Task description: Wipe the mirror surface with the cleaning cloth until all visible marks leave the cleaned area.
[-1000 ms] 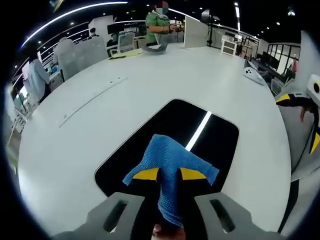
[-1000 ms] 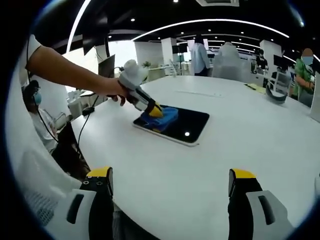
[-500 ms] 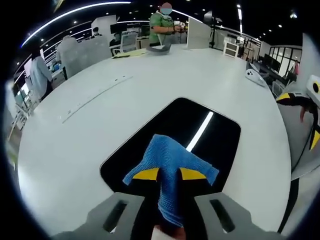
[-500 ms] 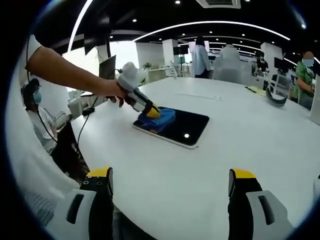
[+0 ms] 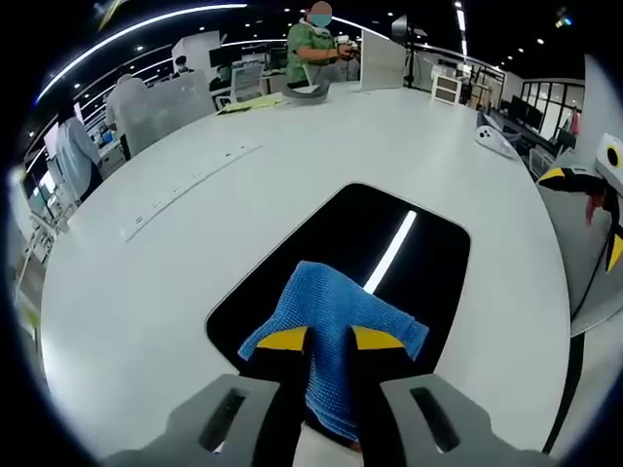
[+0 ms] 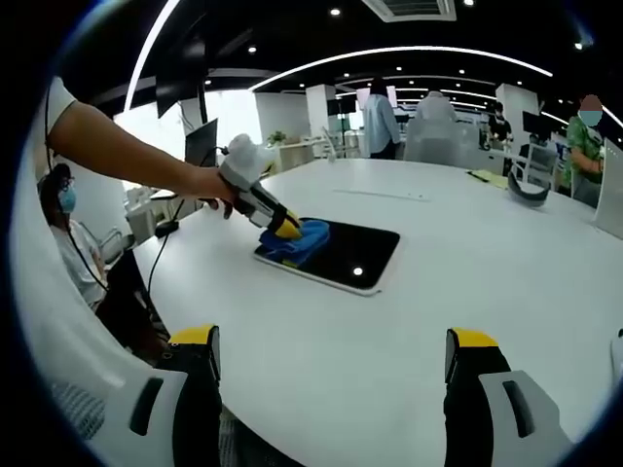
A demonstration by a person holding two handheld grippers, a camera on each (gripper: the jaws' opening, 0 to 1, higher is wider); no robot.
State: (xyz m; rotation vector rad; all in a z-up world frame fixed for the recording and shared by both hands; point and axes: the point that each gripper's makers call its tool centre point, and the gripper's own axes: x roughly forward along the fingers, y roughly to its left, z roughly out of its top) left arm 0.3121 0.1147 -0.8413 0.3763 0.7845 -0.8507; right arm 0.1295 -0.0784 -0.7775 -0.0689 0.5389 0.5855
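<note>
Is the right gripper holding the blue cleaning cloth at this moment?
No, the right gripper stands open and empty over the white table, while the left gripper clamps the blue cloth on the mirror.

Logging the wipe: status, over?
Left gripper shut on blue cloth, pressed on mirror. Right gripper open, hovering over white table. Nothing on the mirror ahead of the cloth.

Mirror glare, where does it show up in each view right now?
Left gripper view: a bright ceiling-light streak runs across the mirror beyond the cloth. Right gripper view: just a small bright dot on the mirror.
</note>
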